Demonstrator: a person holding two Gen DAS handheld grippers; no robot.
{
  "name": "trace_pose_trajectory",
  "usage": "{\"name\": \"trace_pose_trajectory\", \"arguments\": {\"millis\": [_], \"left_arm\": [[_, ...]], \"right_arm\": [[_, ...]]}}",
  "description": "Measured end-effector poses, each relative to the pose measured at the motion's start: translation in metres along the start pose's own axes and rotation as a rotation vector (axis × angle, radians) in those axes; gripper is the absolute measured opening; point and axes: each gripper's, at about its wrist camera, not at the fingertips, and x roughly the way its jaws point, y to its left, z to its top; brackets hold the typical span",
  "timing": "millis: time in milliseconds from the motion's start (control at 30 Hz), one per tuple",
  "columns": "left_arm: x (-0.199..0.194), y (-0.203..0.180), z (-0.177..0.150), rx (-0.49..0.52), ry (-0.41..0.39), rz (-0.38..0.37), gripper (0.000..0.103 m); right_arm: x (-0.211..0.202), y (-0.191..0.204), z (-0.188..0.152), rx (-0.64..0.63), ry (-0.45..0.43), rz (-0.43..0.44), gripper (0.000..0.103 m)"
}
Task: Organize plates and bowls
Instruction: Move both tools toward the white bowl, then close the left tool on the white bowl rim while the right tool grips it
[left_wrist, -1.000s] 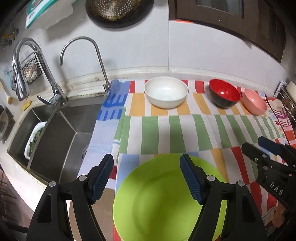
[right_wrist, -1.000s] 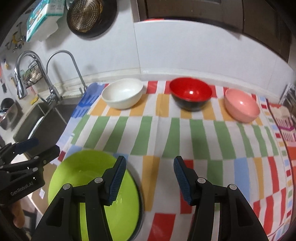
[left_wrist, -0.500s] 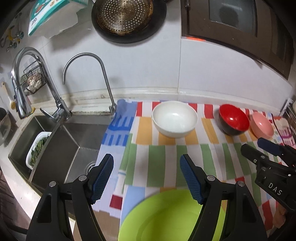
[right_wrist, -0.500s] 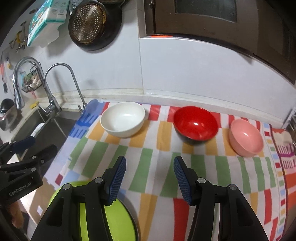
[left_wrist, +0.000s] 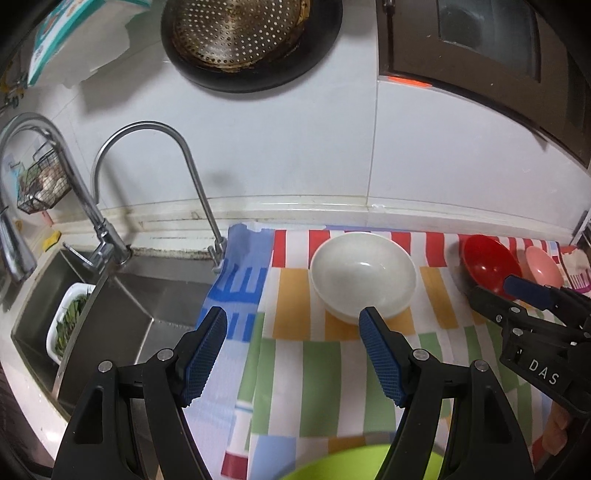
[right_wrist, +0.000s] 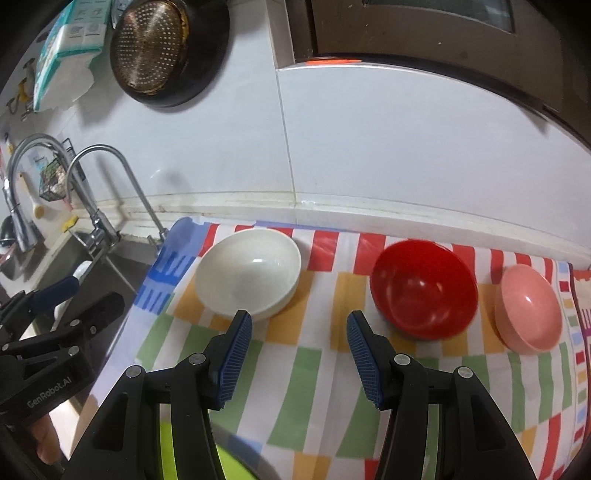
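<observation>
Three bowls stand in a row at the back of a striped cloth (right_wrist: 295, 387): a white bowl (right_wrist: 248, 272), a red bowl (right_wrist: 423, 288) and a pink bowl (right_wrist: 528, 305). The left wrist view shows the same white bowl (left_wrist: 364, 278), red bowl (left_wrist: 489, 258) and pink bowl (left_wrist: 543, 266). A lime green plate (left_wrist: 354, 466) lies at the near edge, mostly below my fingers; its edge (right_wrist: 225, 463) also shows in the right wrist view. My left gripper (left_wrist: 293, 323) hangs open in front of the white bowl. My right gripper (right_wrist: 299, 326) is open between the white and red bowls. Neither holds anything.
A steel sink (left_wrist: 122, 317) with two faucets (left_wrist: 155, 173) lies left of the cloth, a white tray of greens (left_wrist: 68, 325) inside it. A perforated pan (left_wrist: 251, 40) hangs on the wall. A dark cabinet (left_wrist: 480, 55) sits at the upper right.
Both grippers have moved toward the back wall. The bowls look larger and closer, and the green plate has slipped almost out of view at the bottom. The jaws kept the same width.
</observation>
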Motion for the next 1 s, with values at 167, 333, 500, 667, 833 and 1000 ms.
{"name": "trace_pose_trajectory", "arguments": {"millis": [167, 333, 500, 667, 833, 1000], "left_arm": [[0.029, -0.002, 0.009, 0.018, 0.015, 0.004, 0.074], [0.061, -0.004, 0.017, 0.031, 0.04, 0.003, 0.073], [0.086, -0.004, 0.024, 0.026, 0.062, -0.005, 0.073], [0.111, -0.005, 0.028, 0.019, 0.093, -0.023, 0.07], [0.13, -0.01, 0.029, 0.025, 0.126, -0.042, 0.064], [0.144, -0.017, 0.03, 0.031, 0.15, -0.075, 0.057]], "right_arm": [[0.023, 0.002, 0.014, -0.003, 0.015, -0.007, 0.055], [0.051, 0.004, 0.026, -0.014, 0.044, -0.013, 0.055], [0.077, 0.006, 0.034, -0.016, 0.071, -0.012, 0.054], [0.101, 0.007, 0.038, -0.019, 0.103, -0.008, 0.054], [0.12, 0.007, 0.036, -0.018, 0.138, -0.013, 0.048], [0.132, 0.004, 0.035, -0.005, 0.17, -0.006, 0.037]]}}
